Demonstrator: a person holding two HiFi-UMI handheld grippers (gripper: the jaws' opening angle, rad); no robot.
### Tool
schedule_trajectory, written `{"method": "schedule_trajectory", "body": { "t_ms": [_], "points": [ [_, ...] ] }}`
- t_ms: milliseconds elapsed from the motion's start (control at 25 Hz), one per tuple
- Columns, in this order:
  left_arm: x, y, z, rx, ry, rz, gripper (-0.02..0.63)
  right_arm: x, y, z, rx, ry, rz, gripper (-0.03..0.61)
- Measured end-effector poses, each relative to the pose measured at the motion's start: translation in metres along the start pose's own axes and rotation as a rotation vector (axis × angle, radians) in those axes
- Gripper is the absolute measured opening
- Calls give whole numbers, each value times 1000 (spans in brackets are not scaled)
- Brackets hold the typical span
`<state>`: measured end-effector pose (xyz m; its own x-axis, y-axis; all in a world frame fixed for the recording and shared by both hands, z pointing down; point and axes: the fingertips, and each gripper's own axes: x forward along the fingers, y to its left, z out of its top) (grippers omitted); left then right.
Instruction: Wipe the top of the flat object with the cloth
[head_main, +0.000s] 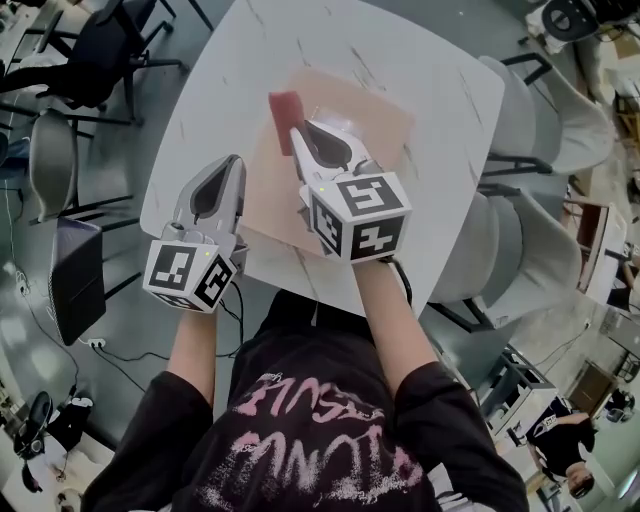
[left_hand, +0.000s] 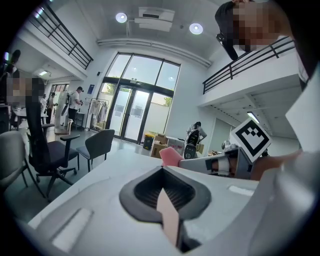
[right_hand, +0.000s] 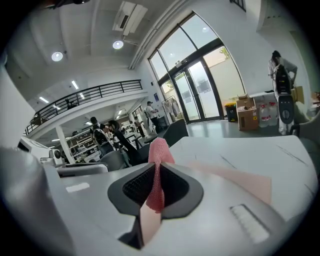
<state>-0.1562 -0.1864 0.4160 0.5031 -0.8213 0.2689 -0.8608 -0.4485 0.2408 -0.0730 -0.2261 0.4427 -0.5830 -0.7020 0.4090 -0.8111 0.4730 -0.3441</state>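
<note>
White, thinly veined table (head_main: 440, 90) with rounded corners, carrying a flat pale pink sheet (head_main: 375, 115) laid flush on the top, around the middle, reaching close to the near edge, with white surface showing around it.

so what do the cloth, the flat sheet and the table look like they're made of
Cloth: pink-red fabric with an open mesh weave, matte, bunching where the right gripper pinches it. Flat sheet: looks like thin matte card or paper, pale tan, lying flat; could be plastic. Table: hard white top with faint grey veins, marble-look, probably laminate.
</note>
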Motion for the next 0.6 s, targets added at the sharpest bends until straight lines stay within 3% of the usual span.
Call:
{"method": "schedule_trajectory", "body": {
  "t_ms": [600],
  "points": [
    [-2,14,0,3,14,33,0,44,8,-30,21,149,50,49]
  ]
}}
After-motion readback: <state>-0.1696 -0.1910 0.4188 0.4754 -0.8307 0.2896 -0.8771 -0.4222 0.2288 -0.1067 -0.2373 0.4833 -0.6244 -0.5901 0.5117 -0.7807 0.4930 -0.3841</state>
